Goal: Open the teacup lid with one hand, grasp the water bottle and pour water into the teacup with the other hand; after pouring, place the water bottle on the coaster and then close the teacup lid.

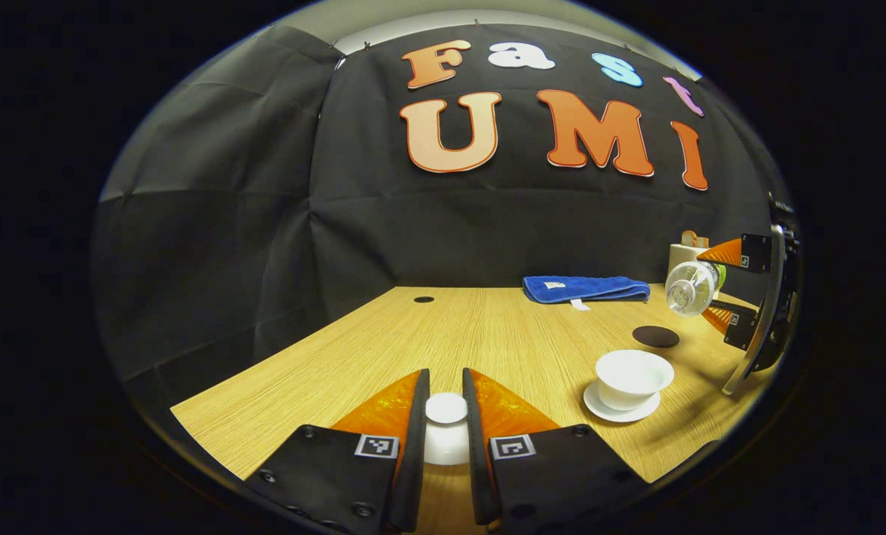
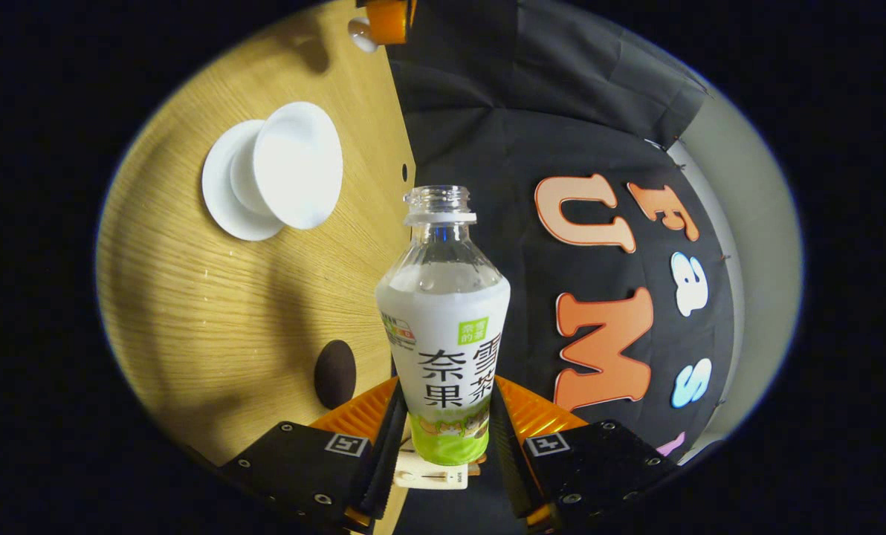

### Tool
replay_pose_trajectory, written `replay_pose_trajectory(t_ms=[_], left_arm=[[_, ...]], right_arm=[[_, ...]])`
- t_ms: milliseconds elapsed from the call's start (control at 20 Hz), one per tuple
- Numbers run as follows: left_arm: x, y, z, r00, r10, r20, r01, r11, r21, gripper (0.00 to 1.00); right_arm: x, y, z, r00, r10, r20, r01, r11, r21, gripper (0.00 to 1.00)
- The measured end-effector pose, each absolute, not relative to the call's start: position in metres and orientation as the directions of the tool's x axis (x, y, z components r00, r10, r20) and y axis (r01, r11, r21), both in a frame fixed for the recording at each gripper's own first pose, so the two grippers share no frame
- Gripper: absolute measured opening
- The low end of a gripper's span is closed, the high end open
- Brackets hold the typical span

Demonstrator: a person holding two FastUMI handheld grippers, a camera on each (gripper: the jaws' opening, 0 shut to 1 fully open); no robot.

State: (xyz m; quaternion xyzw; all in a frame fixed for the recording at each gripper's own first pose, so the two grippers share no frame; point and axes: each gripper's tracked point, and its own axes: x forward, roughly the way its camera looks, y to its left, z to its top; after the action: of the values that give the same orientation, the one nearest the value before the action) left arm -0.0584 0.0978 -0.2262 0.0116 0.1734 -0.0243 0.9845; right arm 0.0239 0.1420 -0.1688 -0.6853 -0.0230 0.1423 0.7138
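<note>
On the wooden table (image 1: 428,334), to the right, the white cup (image 1: 632,377) sits open on its saucer (image 1: 620,411). My left tongs (image 1: 446,416) are clamped on the lid (image 1: 446,409), held near me. My right tongs (image 2: 443,438) squeeze the bottle (image 2: 443,334), tipped sideways, with no cap. I think water could spill on the table, because the bottle mouth is not over the cup yet. I can't tell if the cup holds water. The dark coaster (image 1: 655,336) waits just behind the cup.
</note>
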Motion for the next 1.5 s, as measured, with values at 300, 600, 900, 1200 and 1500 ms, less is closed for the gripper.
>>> replay_pose_trajectory(t_ms=[300, 600, 900, 1200, 1500], left_arm=[[-0.058, 0.099, -0.226, 0.938, -0.046, -0.344, 0.060, 0.998, 0.029, 0.29], [-0.058, 0.097, -0.224, 0.937, -0.053, -0.344, 0.069, 0.997, 0.035, 0.31], [-0.058, 0.098, -0.221, 0.938, -0.056, -0.342, 0.073, 0.997, 0.035, 0.30], [-0.059, 0.099, -0.220, 0.936, -0.059, -0.346, 0.076, 0.997, 0.034, 0.31], [-0.060, 0.101, -0.218, 0.937, -0.055, -0.344, 0.072, 0.997, 0.035, 0.31]], right_arm=[[0.028, 0.147, -0.161, 0.958, 0.264, -0.116, -0.100, -0.074, -0.992, 0.62], [0.039, 0.147, -0.154, 0.952, 0.296, -0.079, -0.042, -0.128, -0.991, 0.62], [0.033, 0.151, -0.147, 0.943, 0.332, -0.016, 0.043, -0.170, -0.985, 0.62], [0.029, 0.159, -0.138, 0.924, 0.380, 0.038, 0.128, -0.215, -0.968, 0.62], [0.030, 0.164, -0.129, 0.897, 0.432, 0.094, 0.221, -0.254, -0.942, 0.62]])
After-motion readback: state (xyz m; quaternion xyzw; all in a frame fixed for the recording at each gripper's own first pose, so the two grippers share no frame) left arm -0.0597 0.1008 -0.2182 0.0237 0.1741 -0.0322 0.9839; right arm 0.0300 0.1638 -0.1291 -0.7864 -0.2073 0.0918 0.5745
